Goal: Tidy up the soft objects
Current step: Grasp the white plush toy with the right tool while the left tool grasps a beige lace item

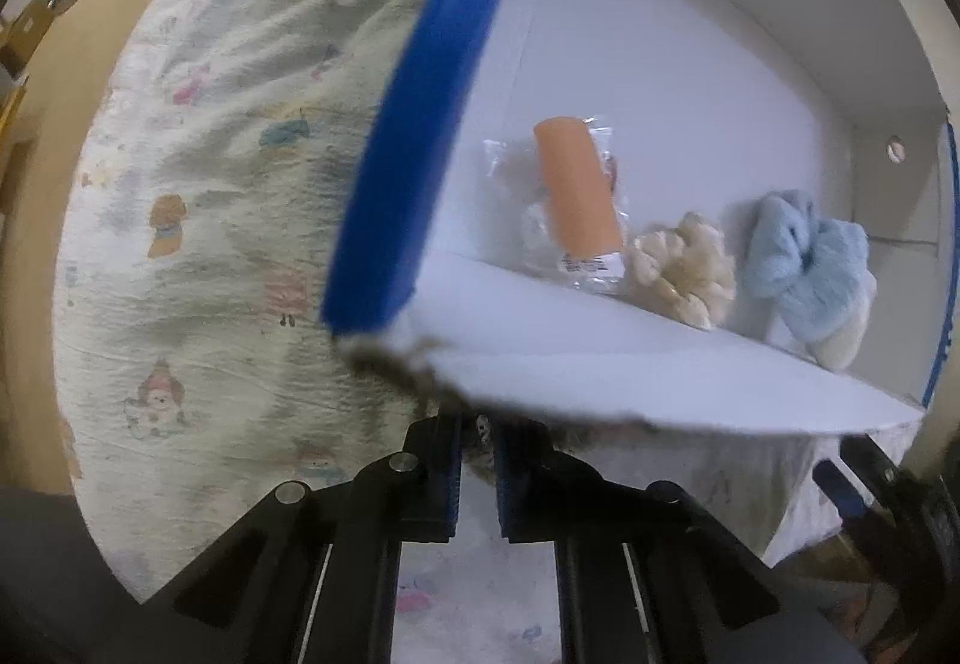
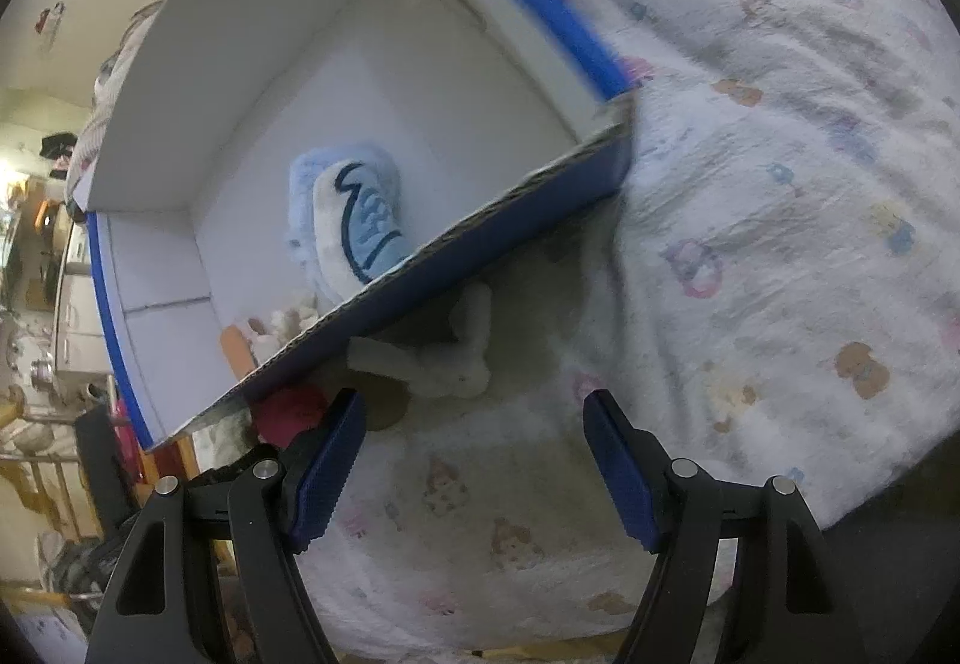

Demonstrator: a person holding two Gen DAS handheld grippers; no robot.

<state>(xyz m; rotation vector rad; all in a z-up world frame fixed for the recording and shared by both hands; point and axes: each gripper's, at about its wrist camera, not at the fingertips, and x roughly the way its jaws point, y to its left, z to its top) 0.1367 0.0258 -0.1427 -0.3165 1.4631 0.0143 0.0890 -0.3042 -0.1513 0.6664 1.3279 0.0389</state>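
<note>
Ahead of fingers (image 2: 336, 460) — white plush (image 2: 444, 358) (untouched).

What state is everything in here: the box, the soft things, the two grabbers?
Blue-and-white cardboard box: open, tilted, lower wall lifted off the bedsheet.
Light blue plush shoe: inside the box.
Cream fluffy scrunchie: inside the box.
Orange item in clear plastic wrap: inside the box.
White plush toy: on the printed bedsheet, under the box.
Left gripper: nearly shut at the box's edge.
Right gripper: open, empty.
</note>
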